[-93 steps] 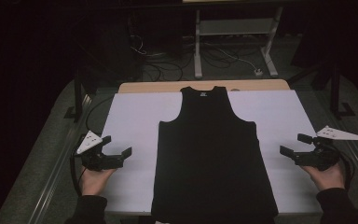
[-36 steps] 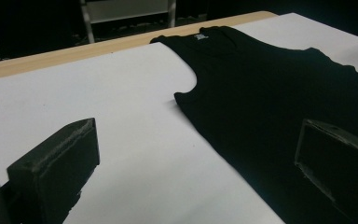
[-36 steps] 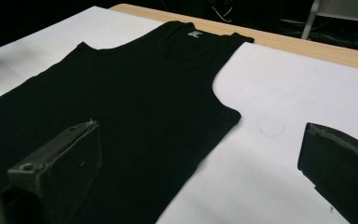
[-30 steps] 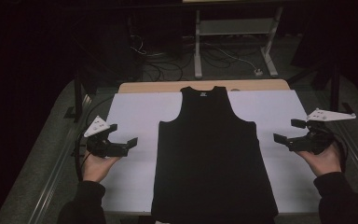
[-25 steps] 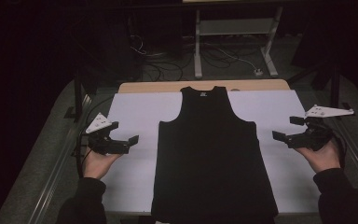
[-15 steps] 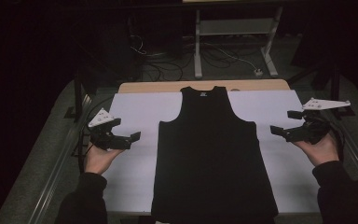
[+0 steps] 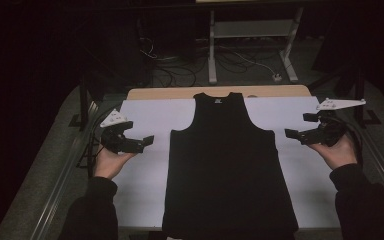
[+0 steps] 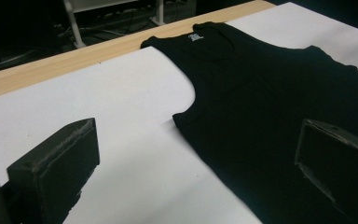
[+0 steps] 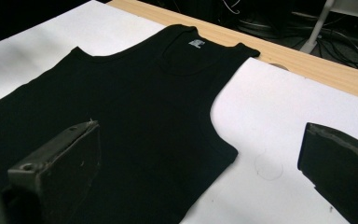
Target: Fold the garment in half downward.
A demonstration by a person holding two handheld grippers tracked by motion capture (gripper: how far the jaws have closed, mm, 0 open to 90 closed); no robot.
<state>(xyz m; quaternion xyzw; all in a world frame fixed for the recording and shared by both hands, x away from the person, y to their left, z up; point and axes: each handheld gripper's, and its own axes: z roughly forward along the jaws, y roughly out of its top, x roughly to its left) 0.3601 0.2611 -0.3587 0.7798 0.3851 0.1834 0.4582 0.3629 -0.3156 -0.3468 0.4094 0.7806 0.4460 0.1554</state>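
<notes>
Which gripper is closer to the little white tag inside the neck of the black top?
Probably the right, though only by a little. The right gripper hovers off the tank top's right edge, farther up the table toward the tag. The left gripper hangs off the left edge, slightly farther back.

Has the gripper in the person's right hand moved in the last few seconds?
Yes. The right gripper has moved up the table, from beside the black tank top's lower body to level with its armhole.
</notes>
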